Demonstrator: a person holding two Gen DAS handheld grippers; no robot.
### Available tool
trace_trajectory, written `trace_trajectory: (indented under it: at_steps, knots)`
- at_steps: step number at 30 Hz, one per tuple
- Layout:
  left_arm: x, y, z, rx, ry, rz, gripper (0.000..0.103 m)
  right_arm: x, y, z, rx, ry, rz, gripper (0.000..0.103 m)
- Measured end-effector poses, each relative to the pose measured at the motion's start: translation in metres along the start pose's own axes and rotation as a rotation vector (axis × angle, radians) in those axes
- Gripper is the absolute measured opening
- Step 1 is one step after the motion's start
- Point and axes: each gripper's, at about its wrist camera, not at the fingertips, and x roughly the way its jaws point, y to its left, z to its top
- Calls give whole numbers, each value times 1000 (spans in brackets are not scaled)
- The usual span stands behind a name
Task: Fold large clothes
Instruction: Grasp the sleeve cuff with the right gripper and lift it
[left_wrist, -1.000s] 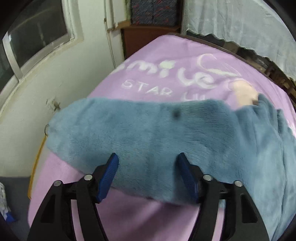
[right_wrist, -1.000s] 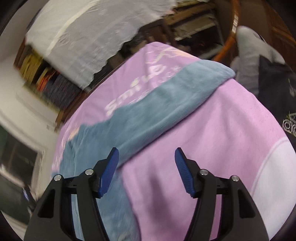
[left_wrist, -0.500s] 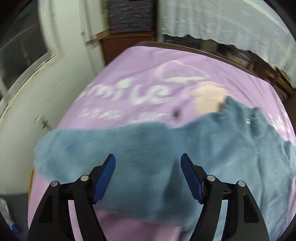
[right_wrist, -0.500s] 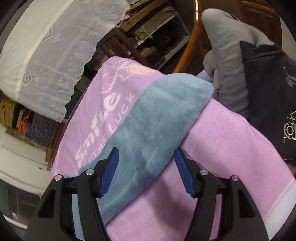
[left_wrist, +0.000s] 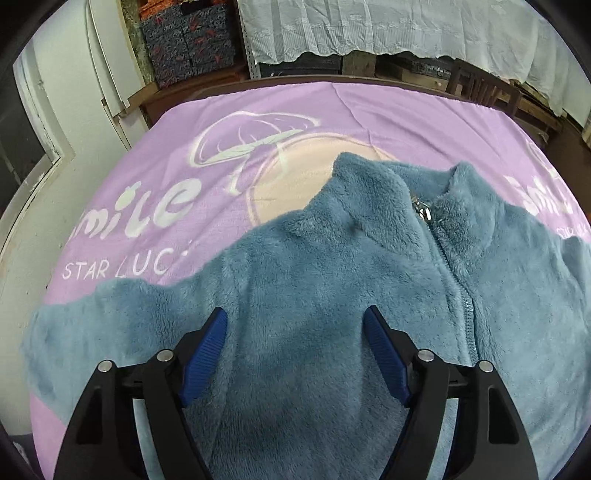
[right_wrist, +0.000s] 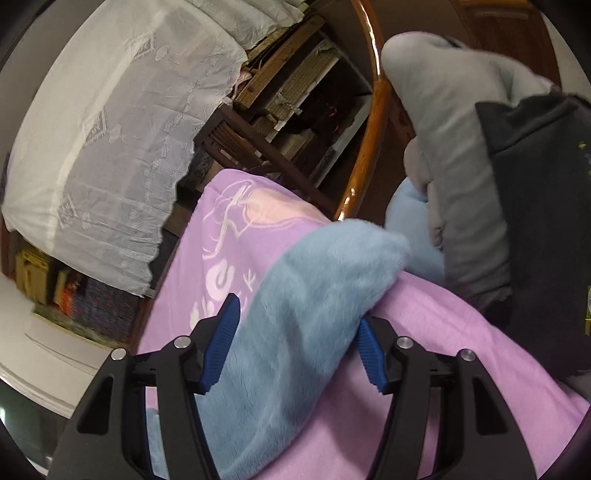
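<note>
The fleece (left_wrist: 332, 295) is lying zipped on the blanket (left_wrist: 221, 122). The left gripper (left_wrist: 295, 328), jaws spread, is now hanging over the chest rather than the sleeve. The right gripper (right_wrist: 295, 325), jaws spread too, is now straddling the other sleeve (right_wrist: 314, 295) near its cuff.

You see one blue fleece jacket (left_wrist: 332, 295), one purple blanket (left_wrist: 258, 147), two grippers, left (left_wrist: 295, 332) and right (right_wrist: 295, 328), one grey garment (right_wrist: 461, 166), and one dark garment (right_wrist: 546, 221).
</note>
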Motion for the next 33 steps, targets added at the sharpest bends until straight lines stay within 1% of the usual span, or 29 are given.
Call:
trace_trajectory:
  at_steps: [2, 3, 4, 5, 6, 8, 10, 12, 14, 16, 18, 20, 21, 23, 25, 26, 28, 29, 30, 31, 33]
  knots:
    - [2, 5, 0, -11, 3, -9, 82, 3, -2, 3, 5, 0, -15, 47]
    - [3, 7, 1, -17, 6, -14, 82, 2, -4, 3, 5, 2, -25, 33]
    - [3, 9, 2, -24, 8, -19, 82, 3, -4, 3, 2, 8, -14, 17]
    - [2, 12, 3, -33, 7, -20, 82, 2, -4, 2, -1, 11, -3, 12]
    - [-1, 17, 2, -42, 4, -16, 82, 0, -1, 1, -15, 4, -4, 11]
    - [-11, 31, 3, -78, -21, 12, 82, -9, 5, -2, -54, -20, -11, 10]
    - [-20, 49, 6, -130, -54, 44, 82, -24, 15, -6, -103, -62, 3, 10]
    - [-24, 66, 8, -177, -63, 58, 82, -36, 22, -11, -144, -101, -5, 10]
    - [-20, 82, 9, -220, -41, 62, 82, -40, 22, -12, -158, -115, -29, 10]
    - [-8, 91, 9, -232, 14, 61, 82, -34, 13, -10, -117, -87, -57, 10]
    - [-1, 90, 7, -221, 44, 69, 82, -24, -6, -6, -31, -34, -86, 10]
    - [-1, 76, 8, -155, 21, 139, 83, -19, -22, -4, 43, 1, -90, 10]
    - [-1, 71, 8, -131, 12, 166, 83, -18, -31, -2, 90, 10, -61, 8]
    - [1, 60, 6, -83, -2, 225, 84, -18, -37, -1, 119, 15, -42, 8]
    - [1, 53, 5, -59, -20, 265, 85, -19, -33, -2, 105, 8, -37, 8]
    - [0, 52, 5, -51, -29, 272, 85, -21, -29, -3, 87, 1, -30, 8]
    - [-5, 53, 6, -60, -46, 250, 85, -28, -10, -6, -1, -36, -19, 8]
    - [-8, 54, 7, -71, -53, 224, 86, -32, -3, -8, -35, -51, -14, 8]
    - [-10, 55, 6, -77, -56, 202, 87, -36, 10, -12, -96, -73, -9, 8]
    - [-11, 55, 6, -86, -56, 164, 89, -39, 19, -16, -133, -82, -6, 8]
    - [-12, 53, 5, -90, -52, 124, 89, -42, 34, -25, -190, -78, 9, 8]
